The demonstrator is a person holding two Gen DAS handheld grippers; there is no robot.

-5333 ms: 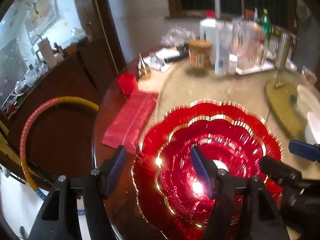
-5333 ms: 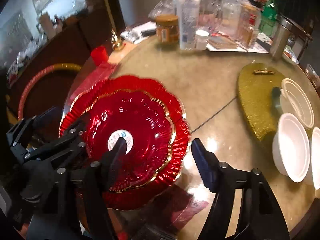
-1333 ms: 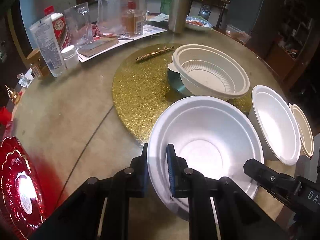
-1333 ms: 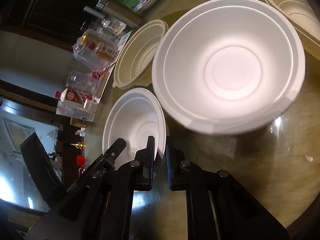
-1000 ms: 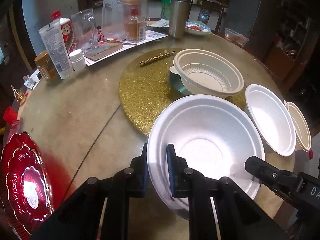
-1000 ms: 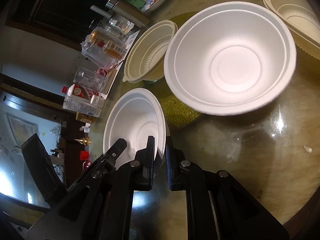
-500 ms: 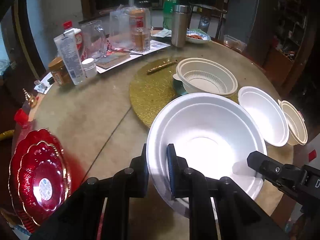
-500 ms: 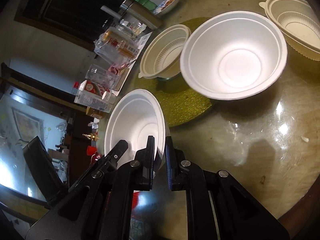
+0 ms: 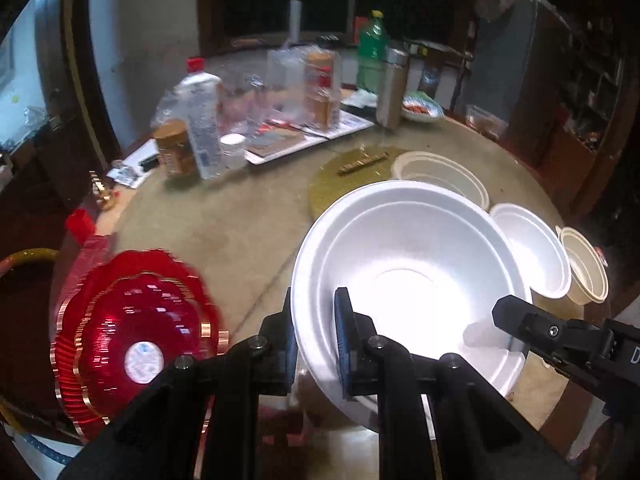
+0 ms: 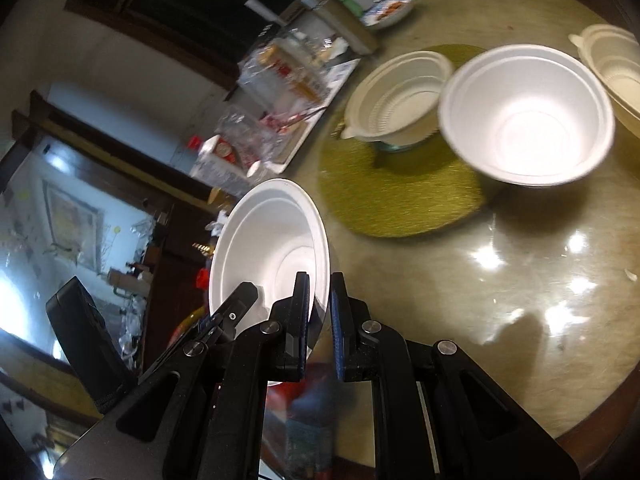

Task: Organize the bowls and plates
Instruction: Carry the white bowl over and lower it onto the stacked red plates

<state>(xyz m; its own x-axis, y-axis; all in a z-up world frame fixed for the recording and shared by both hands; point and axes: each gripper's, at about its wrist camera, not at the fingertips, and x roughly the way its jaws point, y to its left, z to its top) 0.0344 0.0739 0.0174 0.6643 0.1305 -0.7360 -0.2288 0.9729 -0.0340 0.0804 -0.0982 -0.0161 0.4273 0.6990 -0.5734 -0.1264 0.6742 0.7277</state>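
Both the left gripper point(image 9: 316, 332) and the right gripper point(image 10: 319, 320) clench opposite rims of one white foam bowl point(image 9: 404, 276). Its likely nesting mate, a second white bowl point(image 10: 528, 116), sits ahead on the worktop point(image 10: 520, 264) (nearer the right gripper).

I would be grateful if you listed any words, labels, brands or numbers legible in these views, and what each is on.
"D": a lone white letter on the right gripper's black body, cut off at the frame edge.
Red plates: round white sticker, print blurred.
Clear bottle: label too blurred.
Amber jar: red label unreadable.
Green bottle: nothing legible.
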